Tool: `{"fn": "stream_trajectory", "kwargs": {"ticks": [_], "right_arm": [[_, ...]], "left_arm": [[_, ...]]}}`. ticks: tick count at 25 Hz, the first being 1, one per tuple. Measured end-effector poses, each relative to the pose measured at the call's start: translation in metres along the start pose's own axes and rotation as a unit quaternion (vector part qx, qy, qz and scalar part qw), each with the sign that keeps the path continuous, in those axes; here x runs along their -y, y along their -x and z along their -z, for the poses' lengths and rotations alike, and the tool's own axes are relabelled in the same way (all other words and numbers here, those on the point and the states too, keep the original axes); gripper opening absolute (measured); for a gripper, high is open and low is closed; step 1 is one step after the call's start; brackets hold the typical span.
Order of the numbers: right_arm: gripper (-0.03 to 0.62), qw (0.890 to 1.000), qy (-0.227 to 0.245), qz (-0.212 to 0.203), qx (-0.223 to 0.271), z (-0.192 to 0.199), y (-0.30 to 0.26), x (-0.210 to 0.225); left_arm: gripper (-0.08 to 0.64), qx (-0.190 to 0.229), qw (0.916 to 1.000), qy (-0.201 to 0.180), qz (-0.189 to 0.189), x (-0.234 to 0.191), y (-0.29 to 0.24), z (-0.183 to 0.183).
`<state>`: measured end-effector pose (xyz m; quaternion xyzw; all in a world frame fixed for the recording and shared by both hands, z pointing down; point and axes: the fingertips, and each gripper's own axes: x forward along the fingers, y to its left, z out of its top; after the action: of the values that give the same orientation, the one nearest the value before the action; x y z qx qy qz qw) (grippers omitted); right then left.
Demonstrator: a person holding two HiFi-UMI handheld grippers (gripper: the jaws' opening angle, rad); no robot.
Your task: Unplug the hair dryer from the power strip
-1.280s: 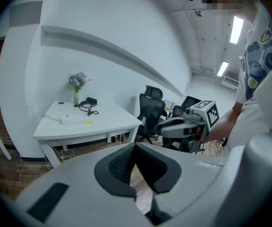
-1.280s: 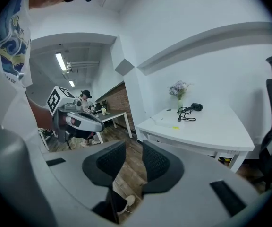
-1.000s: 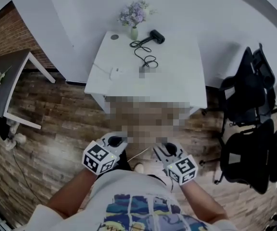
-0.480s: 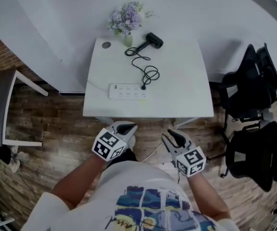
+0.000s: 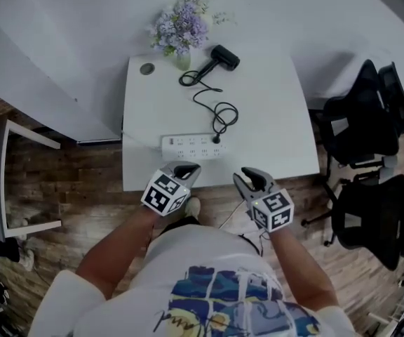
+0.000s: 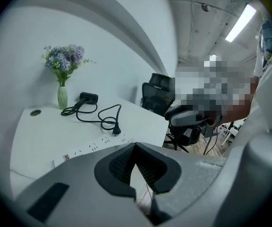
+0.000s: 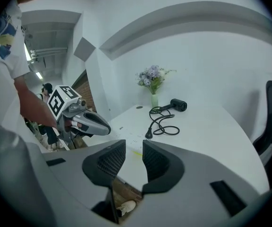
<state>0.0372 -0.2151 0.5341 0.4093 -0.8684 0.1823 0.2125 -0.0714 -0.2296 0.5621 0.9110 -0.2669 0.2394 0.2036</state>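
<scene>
1. A brown wooden plank floor lies under everything.
2. A white square table stands against the pale wall.
3. Two black office chairs, one behind the other, stand to the right of the table.
4. The left gripper, grey with a black-and-white marker cube, hangs at the near edge of the table. Its jaws are pressed together at the tips, with nothing in them.
5. The right gripper, the same kind, hangs just beside it, also at the near edge. Its jaws stand apart with nothing between them.
6. A small vase of purple flowers stands at the far side of the table.
7. The long white power strip lies flat on the table near the front edge. It is just past both grippers, a little closer to the left one. Neither gripper touches it.
8. The black hair dryer lies at the far side of the table, near the vase. It is well apart from both grippers.
9. Its thin black cord runs in loops from the dryer towards the strip.
10. The black plug sits at the right end of the strip and looks pushed in. It is between the two grippers and farther back.
</scene>
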Motion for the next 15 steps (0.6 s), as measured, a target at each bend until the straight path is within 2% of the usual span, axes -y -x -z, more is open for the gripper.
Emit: {"fn": "stream_trajectory", "kwargs": {"ticks": [5, 15], "right_arm": [[0.114, 1.000, -0.003, 0.006, -0.017, -0.005, -0.046, 0.012], [0.118, 0.999, -0.015, 0.008, -0.051, -0.004, -0.100, 0.036]], "left_arm": [[0.002, -0.017, 0.9997, 0.014, 0.013, -0.033, -0.020, 0.005], [0.002, -0.072, 0.9974, 0.002, 0.006, -0.073, -0.054, 0.019]]}}
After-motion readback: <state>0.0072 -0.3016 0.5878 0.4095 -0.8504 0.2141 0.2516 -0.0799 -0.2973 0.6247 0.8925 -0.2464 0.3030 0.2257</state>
